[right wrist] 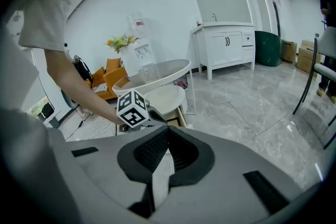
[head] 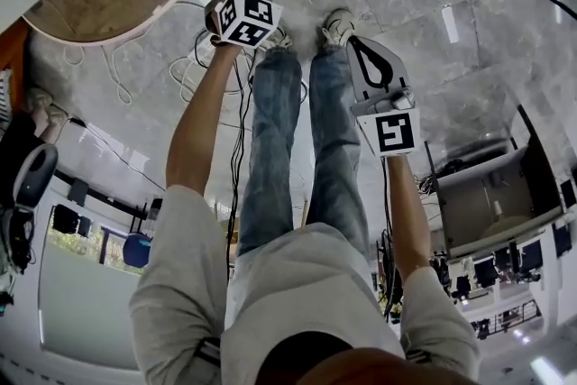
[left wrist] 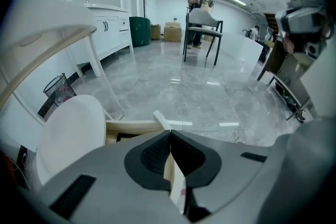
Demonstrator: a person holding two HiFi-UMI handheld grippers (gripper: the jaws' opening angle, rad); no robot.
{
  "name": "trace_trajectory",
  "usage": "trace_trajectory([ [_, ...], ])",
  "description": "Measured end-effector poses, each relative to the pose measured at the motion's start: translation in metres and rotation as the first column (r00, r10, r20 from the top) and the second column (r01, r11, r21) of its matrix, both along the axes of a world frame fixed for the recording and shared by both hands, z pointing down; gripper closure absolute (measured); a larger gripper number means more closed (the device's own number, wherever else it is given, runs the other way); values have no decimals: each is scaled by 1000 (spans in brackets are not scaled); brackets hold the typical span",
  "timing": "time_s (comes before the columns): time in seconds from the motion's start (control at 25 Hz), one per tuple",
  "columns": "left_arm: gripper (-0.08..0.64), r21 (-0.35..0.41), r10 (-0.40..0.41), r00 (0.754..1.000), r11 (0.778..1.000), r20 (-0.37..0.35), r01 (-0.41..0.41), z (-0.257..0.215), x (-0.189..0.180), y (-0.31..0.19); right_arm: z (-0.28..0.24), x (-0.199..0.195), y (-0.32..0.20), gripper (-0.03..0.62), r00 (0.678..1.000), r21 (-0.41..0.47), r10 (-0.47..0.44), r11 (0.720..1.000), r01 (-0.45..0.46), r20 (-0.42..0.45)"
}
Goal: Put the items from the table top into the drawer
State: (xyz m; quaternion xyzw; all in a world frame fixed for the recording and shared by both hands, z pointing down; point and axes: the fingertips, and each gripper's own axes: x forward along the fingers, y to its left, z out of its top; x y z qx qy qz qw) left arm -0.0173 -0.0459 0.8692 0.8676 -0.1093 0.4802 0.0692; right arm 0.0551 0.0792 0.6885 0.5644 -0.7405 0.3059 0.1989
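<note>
Your left hand-held gripper and right hand-held gripper both have their jaws together, empty: you're between items. Next, probably open one at the worktop.

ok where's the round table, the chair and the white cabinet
round table [head: 81, 4]: head view, bare part of its top
chair [left wrist: 203, 17]: left gripper view, its white backrest
white cabinet [right wrist: 228, 43]: right gripper view, its door front
</note>
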Motion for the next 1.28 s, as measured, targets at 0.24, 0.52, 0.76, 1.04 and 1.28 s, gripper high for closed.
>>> trace_trajectory([
  [0.24, 545, -24, -77, 991, 997, -114, 74, -91, -1, 20, -27, 0, -11, 569, 1000, 15, 18, 1000, -18, -8],
  [0.52, 545, -60, -182, 957, 983, -226, 173, -198, -3, 46, -84, -2, -25, 569, 999, 27, 31, 999, -31, 12],
  [0.76, 545, -61, -238, 925, 971, -298, 231, -287, 3, 56, -145, 9, -29, 569, 1000, 76, 5, 997, -4, -13],
  [1.04, 545, -51, -277, 881, 959, -384, 280, -414, 13, 55, -245, 21, -32, 569, 999, 155, 36, 987, -38, 15],
  [1.28, 545, -10, -273, 852, 954, -447, 300, -512, 15, 44, -330, 25, -38, 569, 999, 215, 53, 975, -52, -3],
])
